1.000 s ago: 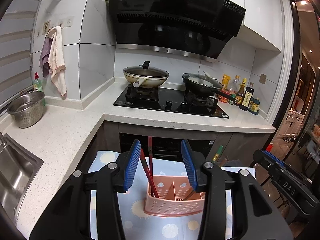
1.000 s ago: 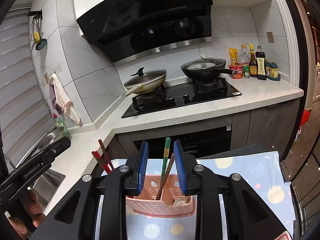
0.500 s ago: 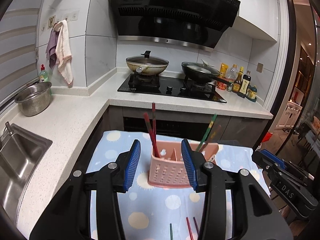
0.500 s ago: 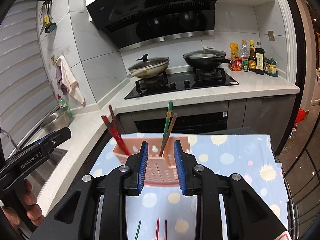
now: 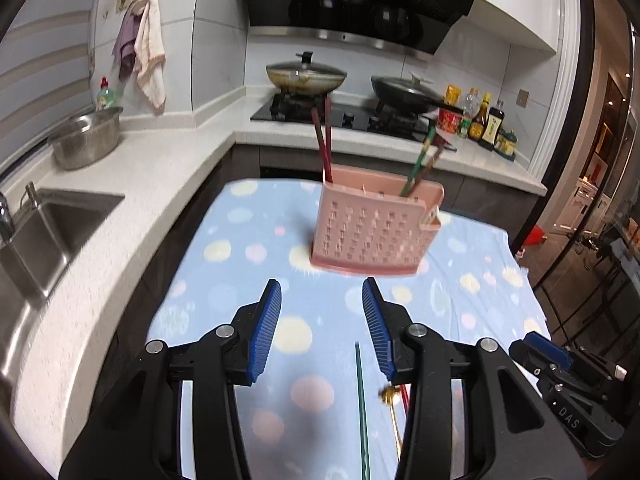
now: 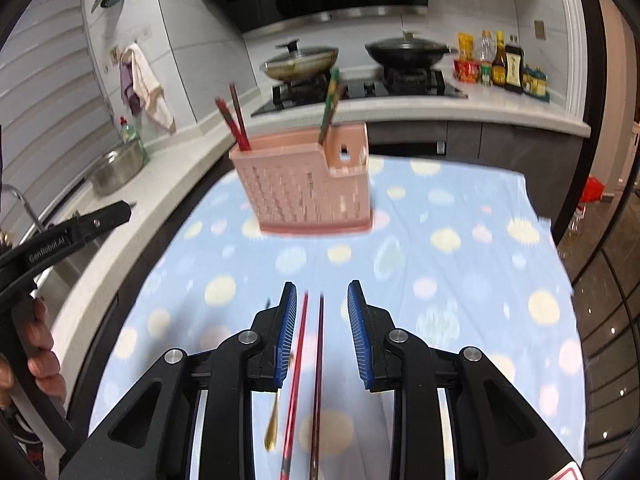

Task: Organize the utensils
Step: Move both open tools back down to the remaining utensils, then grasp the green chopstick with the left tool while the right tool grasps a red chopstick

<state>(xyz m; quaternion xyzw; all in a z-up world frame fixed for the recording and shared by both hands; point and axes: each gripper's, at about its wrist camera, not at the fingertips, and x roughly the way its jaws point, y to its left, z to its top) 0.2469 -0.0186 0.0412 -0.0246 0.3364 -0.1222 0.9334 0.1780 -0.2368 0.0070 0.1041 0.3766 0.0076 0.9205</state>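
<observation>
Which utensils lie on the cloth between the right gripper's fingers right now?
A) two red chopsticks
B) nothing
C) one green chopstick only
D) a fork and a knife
A: in the right wrist view two red chopsticks lie lengthwise on the spotted cloth, inside the open gap of the right gripper, untouched by its pads.

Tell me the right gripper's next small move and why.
Probably lower the right gripper and close on the red chopsticks: they lie loose on the cloth between its open jaws, untouched, while the pink holder ahead already holds other chopsticks.
</observation>
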